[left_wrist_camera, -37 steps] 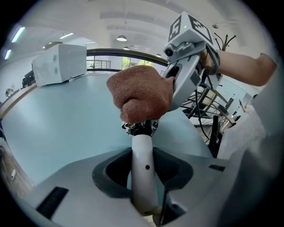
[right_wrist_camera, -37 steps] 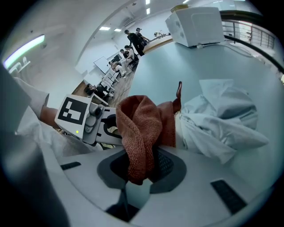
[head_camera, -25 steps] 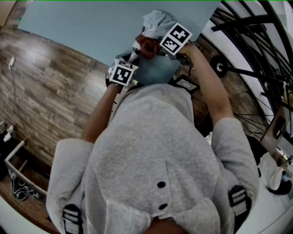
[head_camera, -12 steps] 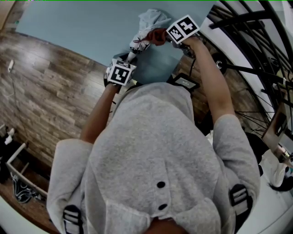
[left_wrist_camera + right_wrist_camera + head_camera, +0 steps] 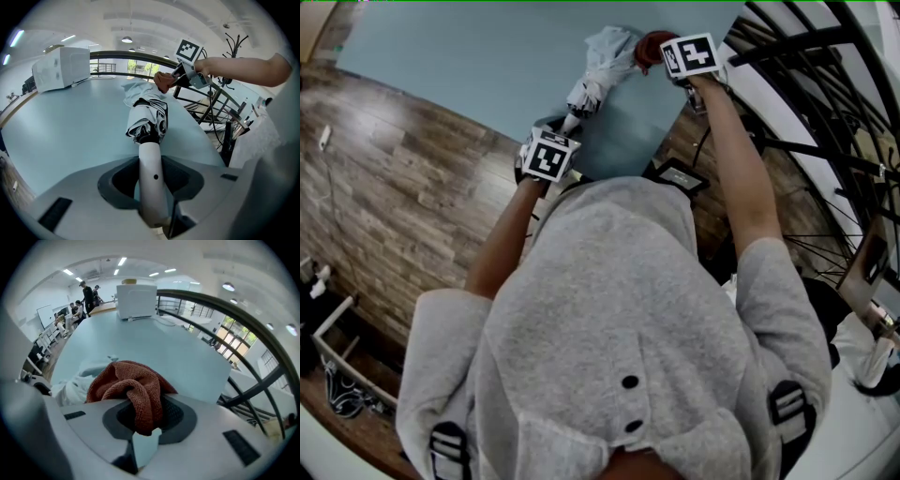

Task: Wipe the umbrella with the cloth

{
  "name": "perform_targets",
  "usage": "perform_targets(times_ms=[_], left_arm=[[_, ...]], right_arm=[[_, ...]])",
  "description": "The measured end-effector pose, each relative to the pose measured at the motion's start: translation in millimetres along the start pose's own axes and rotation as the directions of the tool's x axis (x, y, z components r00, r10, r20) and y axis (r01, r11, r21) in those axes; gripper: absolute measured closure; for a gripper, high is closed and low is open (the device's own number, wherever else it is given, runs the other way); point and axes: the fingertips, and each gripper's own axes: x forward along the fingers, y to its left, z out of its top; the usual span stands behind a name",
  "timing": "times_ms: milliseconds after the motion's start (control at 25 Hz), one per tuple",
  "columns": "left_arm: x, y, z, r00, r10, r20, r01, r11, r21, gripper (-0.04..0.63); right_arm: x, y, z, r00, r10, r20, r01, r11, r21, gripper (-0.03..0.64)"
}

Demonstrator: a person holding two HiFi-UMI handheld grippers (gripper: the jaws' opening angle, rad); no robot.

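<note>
Umbrella [image 5: 147, 112]: folded, its pale canopy loosely bunched, with dark folds showing next to the white handle [image 5: 151, 164]. It lies lengthwise on the light blue table [image 5: 459, 56], towards the right edge. Left gripper [image 5: 151, 187]: jaws clamped on the handle. Right gripper [image 5: 143, 425]: jaws clamped on a crumpled rust-brown cloth [image 5: 129, 383], just beside the canopy's far end

Head cam looks steeply down, worktop [image 5: 469, 66] at 12 o'clock. Cams on left gripper [image 5: 565, 128] and right gripper [image 5: 664, 52] sit close, skimming that same worktop; left's view catches the right one at 1 o'clock.
</note>
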Motion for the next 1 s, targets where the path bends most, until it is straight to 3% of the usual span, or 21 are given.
perform_targets(times_ms=[120,280,520,880,1000], left_arm=[[-0.2,0.3,0.5,1.0,0.002,0.002,-0.002,1.0,0.004,0.44],[1.2,0.7,0.5,1.0,0.009,0.002,-0.009,1.0,0.011,0.44],[-0.8,0.1,1.1,1.0,0.006,0.002,-0.006,1.0,0.008,0.44],[0.7,-0.8,1.2,1.0,0.005,-0.005,-0.005,1.0,0.014,0.44],[1.4,-1.5,0.6,1.0,0.008,-0.006,-0.008,1.0,0.012,0.44]], right_arm=[[-15.5,0.1,26.7,0.99,-0.041,0.132,0.045,0.999,-0.023,0.543],[-19.1,42.2,41.8,0.979,0.033,0.202,0.003,0.985,-0.175,0.543],[-20.6,109.2,34.5,0.973,0.137,0.185,-0.069,0.94,-0.333,0.543],[-31.5,156.5,18.7,0.952,0.277,0.134,-0.209,0.902,-0.379,0.543],[-34.0,185.6,3.6,0.931,0.36,0.064,-0.304,0.86,-0.409,0.543]])
